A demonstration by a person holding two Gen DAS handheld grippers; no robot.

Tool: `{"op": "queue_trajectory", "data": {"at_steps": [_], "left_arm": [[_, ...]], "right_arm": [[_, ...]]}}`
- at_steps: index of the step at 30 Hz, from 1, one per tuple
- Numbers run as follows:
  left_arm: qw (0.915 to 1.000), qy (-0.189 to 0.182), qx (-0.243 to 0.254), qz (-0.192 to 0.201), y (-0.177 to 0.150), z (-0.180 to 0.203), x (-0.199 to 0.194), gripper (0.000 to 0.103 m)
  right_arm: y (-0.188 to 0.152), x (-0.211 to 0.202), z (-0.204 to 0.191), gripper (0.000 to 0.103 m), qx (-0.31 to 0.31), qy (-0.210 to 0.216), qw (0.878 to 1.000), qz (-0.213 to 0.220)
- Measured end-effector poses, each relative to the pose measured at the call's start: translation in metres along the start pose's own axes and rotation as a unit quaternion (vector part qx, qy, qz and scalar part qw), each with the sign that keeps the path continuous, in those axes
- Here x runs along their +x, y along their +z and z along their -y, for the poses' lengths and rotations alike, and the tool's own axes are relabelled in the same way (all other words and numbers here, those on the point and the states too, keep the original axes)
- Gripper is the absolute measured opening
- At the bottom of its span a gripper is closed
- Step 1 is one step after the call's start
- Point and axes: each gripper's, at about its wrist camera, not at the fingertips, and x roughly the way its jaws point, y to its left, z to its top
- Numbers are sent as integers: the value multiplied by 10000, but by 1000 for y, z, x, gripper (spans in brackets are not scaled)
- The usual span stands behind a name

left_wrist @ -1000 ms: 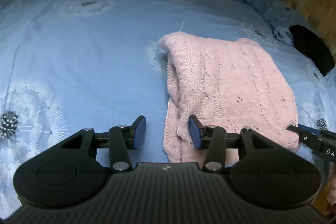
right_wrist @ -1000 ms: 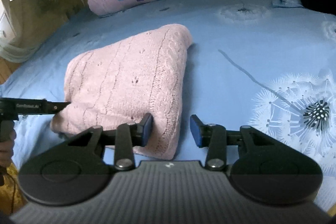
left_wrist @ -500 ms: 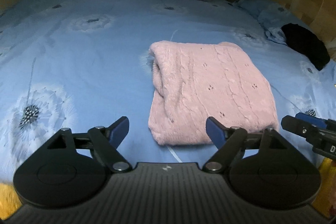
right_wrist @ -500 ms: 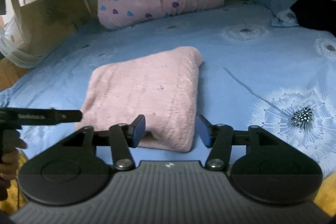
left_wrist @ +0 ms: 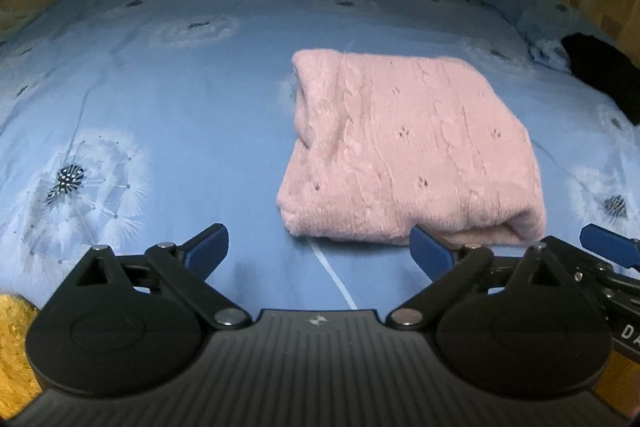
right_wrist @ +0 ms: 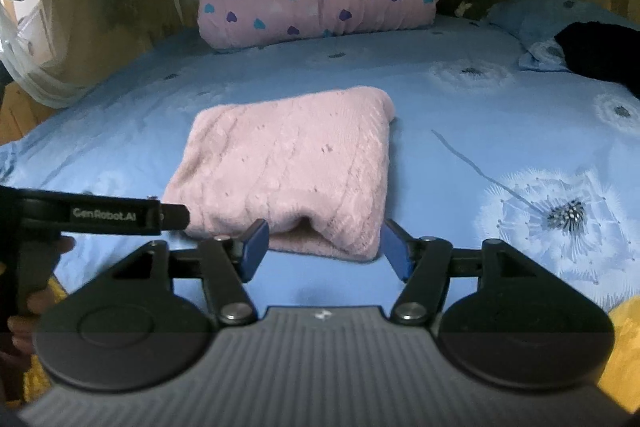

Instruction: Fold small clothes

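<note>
Both tongs open, empty: left gripper [left_wrist: 318, 247], right gripper [right_wrist: 322, 245]. Pink sweater [right_wrist: 288, 163] folded on bed [left_wrist: 180, 87], just ahead; right one nearer, facing its near edge; left sits off to its side.

The pink sweater [left_wrist: 408, 151] is fuzzy cable-knit wool; beneath it, the bedsheet [left_wrist: 180, 95] is smooth matt cotton-like cloth.

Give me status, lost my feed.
Left claw open, empty. Right claw open, empty. Pink sweater folded on bed. Nothing in the way.
</note>
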Motion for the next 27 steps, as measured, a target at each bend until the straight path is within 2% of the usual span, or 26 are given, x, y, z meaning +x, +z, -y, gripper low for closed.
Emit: {"op": "queue_trajectory", "data": {"at_steps": [7, 27], "left_arm": [[9995, -7, 234, -190, -10, 12, 14, 99], [9990, 23, 231, -377, -15, 16, 27, 99]], "right_arm": [[-16, 15, 1, 64, 18, -200, 9997, -165], [-22, 22, -1, 64, -6, -166, 9994, -305]]}}
